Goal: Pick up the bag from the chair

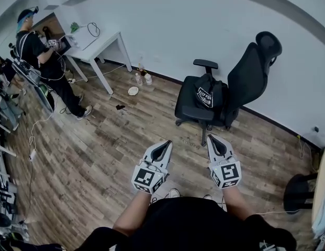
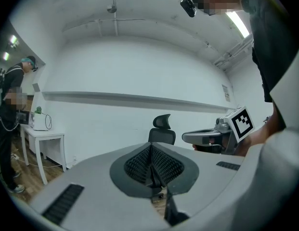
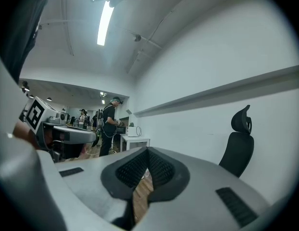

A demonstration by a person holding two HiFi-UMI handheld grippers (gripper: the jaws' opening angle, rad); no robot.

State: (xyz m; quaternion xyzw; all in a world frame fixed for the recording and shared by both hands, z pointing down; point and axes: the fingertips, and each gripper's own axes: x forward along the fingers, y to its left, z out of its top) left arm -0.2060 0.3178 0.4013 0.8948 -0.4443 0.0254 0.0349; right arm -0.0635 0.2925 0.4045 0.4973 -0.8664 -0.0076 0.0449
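Note:
A black bag (image 1: 205,95) with white print lies on the seat of a black office chair (image 1: 246,82) by the white wall. Both grippers are held level in front of me, short of the chair. My left gripper (image 1: 166,143) is shut with nothing between its jaws. My right gripper (image 1: 210,137) is shut and empty too, a little nearer the chair's base. In the left gripper view the chair's back (image 2: 162,129) rises behind the closed pads (image 2: 151,162). The right gripper view shows the chair (image 3: 239,146) at the right, beside the closed pads (image 3: 145,167). The bag is hidden in both gripper views.
A white table (image 1: 99,38) stands at the far left with a person (image 1: 42,56) beside it. Bottles (image 1: 143,78) and a small dish (image 1: 133,91) sit on the wood floor near the wall. A dark stool (image 1: 298,191) is at the right edge.

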